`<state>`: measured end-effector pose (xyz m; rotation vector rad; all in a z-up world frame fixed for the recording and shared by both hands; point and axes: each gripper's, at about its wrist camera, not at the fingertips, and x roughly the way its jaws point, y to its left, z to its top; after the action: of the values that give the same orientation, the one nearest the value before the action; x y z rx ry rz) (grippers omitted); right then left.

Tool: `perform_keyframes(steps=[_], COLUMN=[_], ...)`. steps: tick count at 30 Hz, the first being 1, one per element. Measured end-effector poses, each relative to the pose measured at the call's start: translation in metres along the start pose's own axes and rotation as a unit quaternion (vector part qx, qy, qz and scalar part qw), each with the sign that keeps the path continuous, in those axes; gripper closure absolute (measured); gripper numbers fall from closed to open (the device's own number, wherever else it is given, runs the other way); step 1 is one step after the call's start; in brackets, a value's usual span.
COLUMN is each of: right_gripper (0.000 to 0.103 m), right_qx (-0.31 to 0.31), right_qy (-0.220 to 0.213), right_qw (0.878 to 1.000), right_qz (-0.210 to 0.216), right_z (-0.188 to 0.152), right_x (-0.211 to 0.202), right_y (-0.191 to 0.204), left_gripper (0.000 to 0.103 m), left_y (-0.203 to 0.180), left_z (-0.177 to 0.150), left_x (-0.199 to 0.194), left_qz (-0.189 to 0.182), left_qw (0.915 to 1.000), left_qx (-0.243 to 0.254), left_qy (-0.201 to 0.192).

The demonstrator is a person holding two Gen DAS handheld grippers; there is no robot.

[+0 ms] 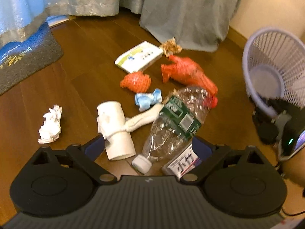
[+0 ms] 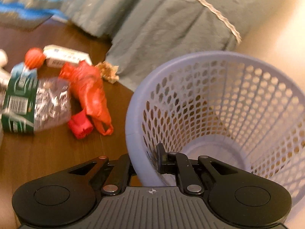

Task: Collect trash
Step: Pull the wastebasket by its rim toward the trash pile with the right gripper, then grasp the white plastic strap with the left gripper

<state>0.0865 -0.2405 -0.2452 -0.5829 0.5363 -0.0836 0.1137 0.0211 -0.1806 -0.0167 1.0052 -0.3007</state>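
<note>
Trash lies on the wooden floor. My left gripper (image 1: 148,147) is open just above it, its jaws astride a white roll (image 1: 116,129) and a crushed clear bottle (image 1: 175,122) with a green label. Beyond them lie a blue-white wrapper (image 1: 148,99), an orange net (image 1: 136,81), an orange-red bag (image 1: 186,70), a white box (image 1: 139,56) and brown crumpled paper (image 1: 170,47). A crumpled tissue (image 1: 50,125) sits apart on the left. My right gripper (image 2: 144,162) is shut on the wall of the lavender mesh basket (image 2: 171,64), which is tilted towards the pile and looks empty.
A printed packet (image 1: 183,164) lies by the left gripper's right finger. A grey-blue mat (image 1: 28,59) is at the far left. Grey-green curtains (image 1: 186,15) hang to the floor behind the trash. A small red piece (image 2: 80,126) lies beside the bottle (image 2: 38,103).
</note>
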Motion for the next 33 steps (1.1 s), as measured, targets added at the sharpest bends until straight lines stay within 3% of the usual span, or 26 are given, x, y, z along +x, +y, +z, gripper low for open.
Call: perform_keyframes(steps=[4, 9, 19, 26, 33], right_gripper=[0.095, 0.094, 0.093, 0.093, 0.093], right_qx=[0.035, 0.037, 0.017, 0.006, 0.0], right_qy=[0.002, 0.007, 0.011, 0.013, 0.015], right_qw=[0.999, 0.999, 1.0, 1.0, 1.0], right_qz=[-0.001, 0.002, 0.006, 0.01, 0.011], right_z=[0.005, 0.007, 0.004, 0.004, 0.004], right_x=[0.0, 0.001, 0.004, 0.002, 0.002], right_y=[-0.004, -0.003, 0.001, 0.003, 0.004], left_gripper=[0.008, 0.014, 0.031, 0.047, 0.061], left_y=[0.0, 0.011, 0.038, 0.031, 0.011], left_z=[-0.014, -0.02, -0.002, 0.012, 0.019], left_x=[0.012, 0.023, 0.035, 0.055, 0.084], left_qz=[0.018, 0.041, 0.072, 0.045, 0.002], left_qw=[0.9994, 0.9985, 0.9972, 0.9925, 0.9743], left_qx=[0.029, 0.026, 0.021, 0.114, 0.224], left_qy=[0.011, 0.024, -0.001, 0.002, 0.027])
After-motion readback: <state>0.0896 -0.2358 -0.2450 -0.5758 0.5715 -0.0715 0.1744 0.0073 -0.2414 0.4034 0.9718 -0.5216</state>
